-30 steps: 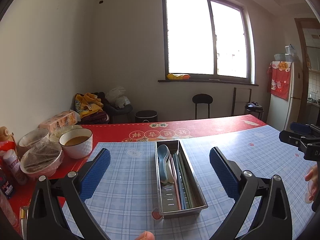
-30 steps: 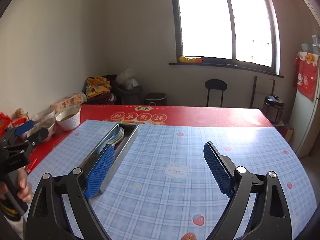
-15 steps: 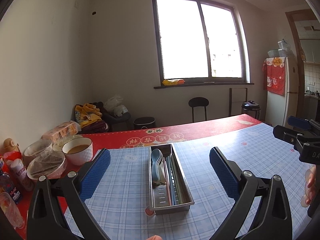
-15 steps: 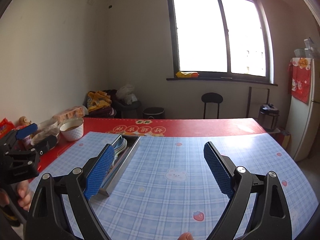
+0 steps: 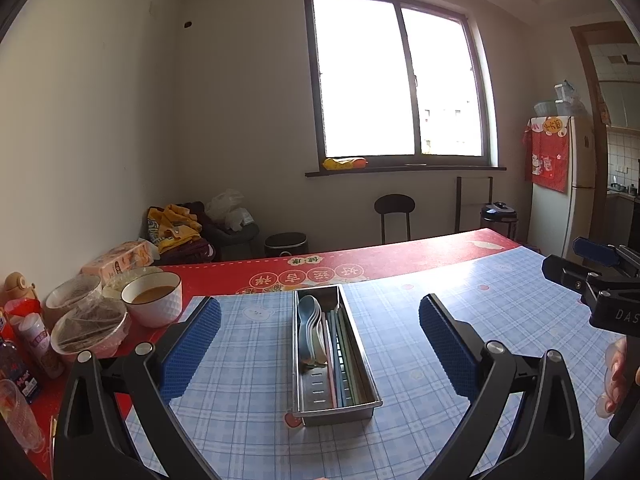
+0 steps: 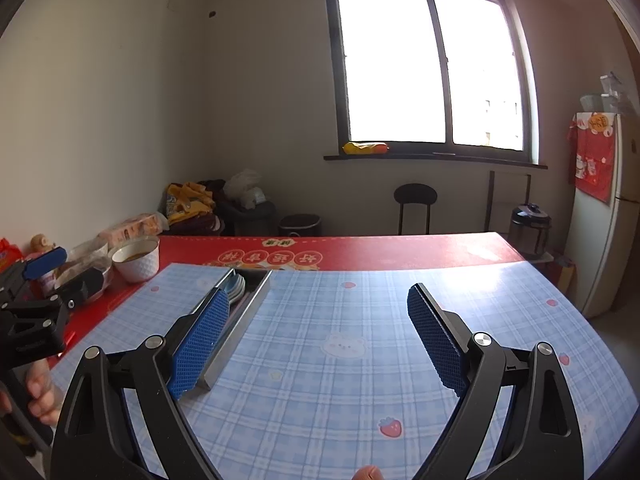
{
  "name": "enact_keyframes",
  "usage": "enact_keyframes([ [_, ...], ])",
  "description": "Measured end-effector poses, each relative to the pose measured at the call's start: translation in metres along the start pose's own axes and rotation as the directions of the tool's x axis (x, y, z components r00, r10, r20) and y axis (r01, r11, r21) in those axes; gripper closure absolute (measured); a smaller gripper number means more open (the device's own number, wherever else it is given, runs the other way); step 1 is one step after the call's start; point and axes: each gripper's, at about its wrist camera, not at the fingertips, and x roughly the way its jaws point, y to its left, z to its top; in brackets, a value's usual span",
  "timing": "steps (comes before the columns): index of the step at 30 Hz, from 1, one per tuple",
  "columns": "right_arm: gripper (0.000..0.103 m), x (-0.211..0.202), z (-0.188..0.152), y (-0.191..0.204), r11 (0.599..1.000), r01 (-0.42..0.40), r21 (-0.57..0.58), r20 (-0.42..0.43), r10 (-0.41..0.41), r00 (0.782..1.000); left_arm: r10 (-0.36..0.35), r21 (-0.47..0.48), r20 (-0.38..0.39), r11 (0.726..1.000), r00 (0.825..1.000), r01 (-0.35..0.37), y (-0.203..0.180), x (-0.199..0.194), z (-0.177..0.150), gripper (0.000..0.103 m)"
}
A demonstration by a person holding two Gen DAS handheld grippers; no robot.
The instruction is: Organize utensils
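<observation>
1. Left gripper [image 5: 320, 344]: jaws spread wide, empty, above the table [image 5: 248, 400].
2. Right gripper [image 6: 316, 340]: same, empty.
3. Tray [image 5: 362, 380] on checked cloth; spoons [image 5: 310, 328] and chopsticks [image 5: 340, 364] inside.

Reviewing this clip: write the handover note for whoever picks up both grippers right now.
Left gripper: open, empty, held above the table, aimed at the metal tray.
Right gripper: open, empty, over the blue checked cloth to the tray's right.
Things: spoons stacked in the tray's left side, chopsticks lying lengthwise beside them.
Done: utensils visible are all in the tray, none loose on the cloth.
Left: apparently nothing to pick up; check that the tray's sorting is acceptable.
</observation>
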Motion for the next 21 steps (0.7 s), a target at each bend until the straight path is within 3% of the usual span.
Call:
enact_keyframes([
  [7, 0.015, -0.0004, -0.0017, 0.0003, 1.000, 0.007, -0.004, -0.003, -0.007, 1.000, -0.026, -0.021, -0.010, 0.999, 1.000, 0.026, 0.0024, -0.0017, -0.0003, 0.006],
  [21, 0.015, 0.0003, -0.0049, -0.0031, 1.000, 0.019, -0.005, -0.014, -0.019, 1.000, -0.004, -0.020, -0.022, 1.000, 1.000, 0.003, 0.0024, -0.0003, -0.0030, 0.006],
])
